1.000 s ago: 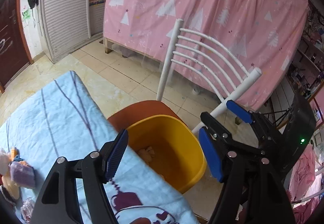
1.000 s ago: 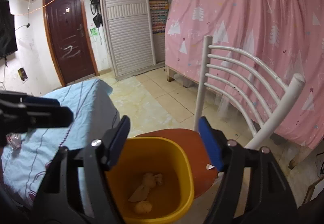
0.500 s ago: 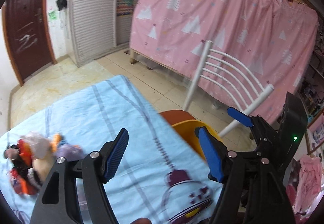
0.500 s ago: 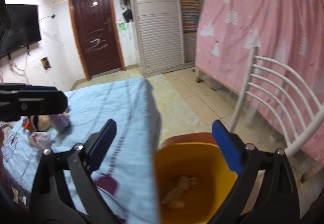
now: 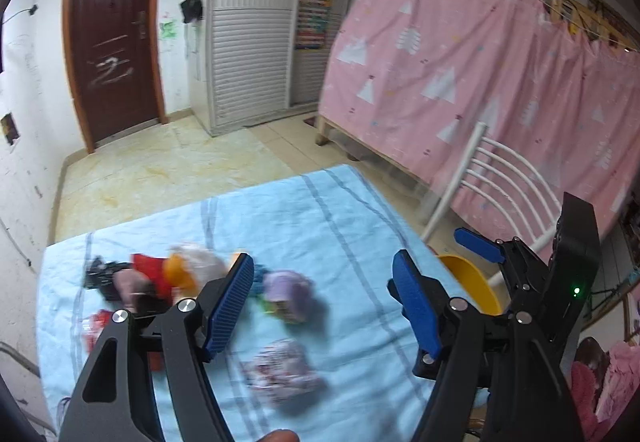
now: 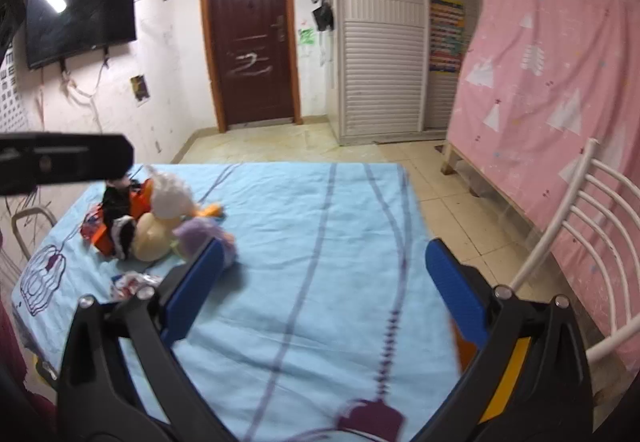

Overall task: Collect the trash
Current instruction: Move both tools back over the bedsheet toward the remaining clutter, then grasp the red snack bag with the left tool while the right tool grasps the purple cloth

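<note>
Blue ribbed tongs [image 5: 322,302], crumpled wrappers [image 5: 282,372], cotton cloth [image 6: 304,242]

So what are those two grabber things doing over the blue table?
A person holds a gripper in each hand to pick up trash. The left gripper and right gripper are both open and empty above the blue cloth. Trash is piled at the far side, and the yellow bin sits on the chair.

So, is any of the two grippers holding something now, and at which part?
Nothing is held. The left gripper and the right gripper both stand open above the blue tablecloth, with nothing between their fingers.
</note>
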A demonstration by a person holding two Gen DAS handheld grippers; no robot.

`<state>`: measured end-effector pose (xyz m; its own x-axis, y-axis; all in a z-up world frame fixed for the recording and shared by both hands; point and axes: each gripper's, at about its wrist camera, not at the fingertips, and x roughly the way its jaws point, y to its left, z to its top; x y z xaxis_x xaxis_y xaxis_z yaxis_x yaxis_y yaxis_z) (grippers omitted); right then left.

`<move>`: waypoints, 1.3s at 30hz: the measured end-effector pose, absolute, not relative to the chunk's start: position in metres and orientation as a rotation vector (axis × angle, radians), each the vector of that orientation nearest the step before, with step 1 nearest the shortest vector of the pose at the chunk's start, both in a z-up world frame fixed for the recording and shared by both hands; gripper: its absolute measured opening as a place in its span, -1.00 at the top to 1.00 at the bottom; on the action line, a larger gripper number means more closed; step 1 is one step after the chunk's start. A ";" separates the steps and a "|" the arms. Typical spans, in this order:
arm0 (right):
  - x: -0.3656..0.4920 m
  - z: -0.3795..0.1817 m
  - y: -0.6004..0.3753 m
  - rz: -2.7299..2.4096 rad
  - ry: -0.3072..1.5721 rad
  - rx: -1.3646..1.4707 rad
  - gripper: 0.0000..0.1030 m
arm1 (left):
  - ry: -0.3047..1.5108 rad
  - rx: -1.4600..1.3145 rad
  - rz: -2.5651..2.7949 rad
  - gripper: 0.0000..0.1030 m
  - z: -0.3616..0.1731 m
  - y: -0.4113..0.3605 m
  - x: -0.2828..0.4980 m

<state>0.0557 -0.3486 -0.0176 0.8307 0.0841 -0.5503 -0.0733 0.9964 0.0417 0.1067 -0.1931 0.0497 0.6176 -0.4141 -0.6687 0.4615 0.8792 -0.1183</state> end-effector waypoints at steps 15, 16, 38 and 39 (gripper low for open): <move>0.094 -0.036 -0.281 0.200 0.681 -0.029 -0.88 | 0.809 0.005 -0.246 -0.24 0.017 -0.061 0.144; 0.096 -0.038 -0.278 0.204 0.687 -0.031 -0.88 | 0.820 0.011 -0.224 -0.24 0.013 -0.053 0.148; 0.127 -0.063 -0.254 0.233 0.799 -0.042 -0.88 | 0.977 0.021 -0.132 -0.24 -0.067 0.001 0.184; 0.128 -0.064 -0.254 0.228 0.803 -0.046 -0.88 | 0.976 0.024 -0.137 -0.24 -0.068 0.000 0.184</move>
